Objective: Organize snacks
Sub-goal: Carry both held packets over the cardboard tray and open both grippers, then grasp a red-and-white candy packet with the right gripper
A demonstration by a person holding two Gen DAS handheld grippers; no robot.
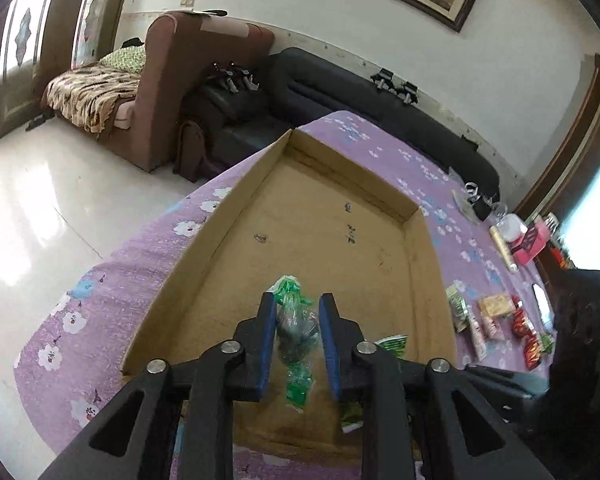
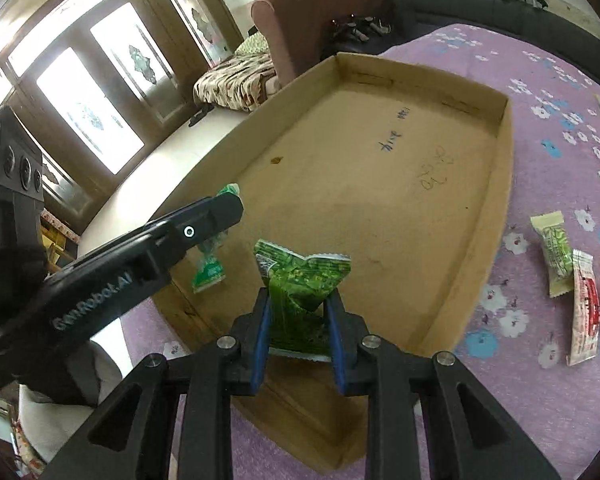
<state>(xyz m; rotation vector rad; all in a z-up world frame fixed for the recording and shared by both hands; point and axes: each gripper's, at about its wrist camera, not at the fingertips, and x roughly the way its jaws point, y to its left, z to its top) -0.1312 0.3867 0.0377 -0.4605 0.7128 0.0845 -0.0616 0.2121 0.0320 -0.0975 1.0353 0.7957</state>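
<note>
A shallow cardboard box [image 1: 220, 232] [image 2: 504, 184] lies on the purple flowered tablecloth [image 1: 100, 300]. My left gripper [image 1: 298, 300] hangs over the box's near end, shut on a clear green-printed candy packet [image 1: 296, 320] that stands upright between its blue pads. The right wrist view shows this gripper [image 2: 228, 204] from the side, the packet [image 2: 208, 268] dangling down to the box floor. My right gripper [image 2: 298, 296] is shut on a crumpled green snack packet [image 2: 304, 280] just above the box's near edge. The box floor is otherwise bare.
Several loose snack packets [image 1: 492, 312] lie on the cloth right of the box, among them a pale green one [image 2: 554, 256] and a white-and-red one [image 2: 584, 308]. A pink box [image 1: 532, 240] and small items sit farther right. Dark sofa [image 1: 340, 80] beyond; floor drops off left.
</note>
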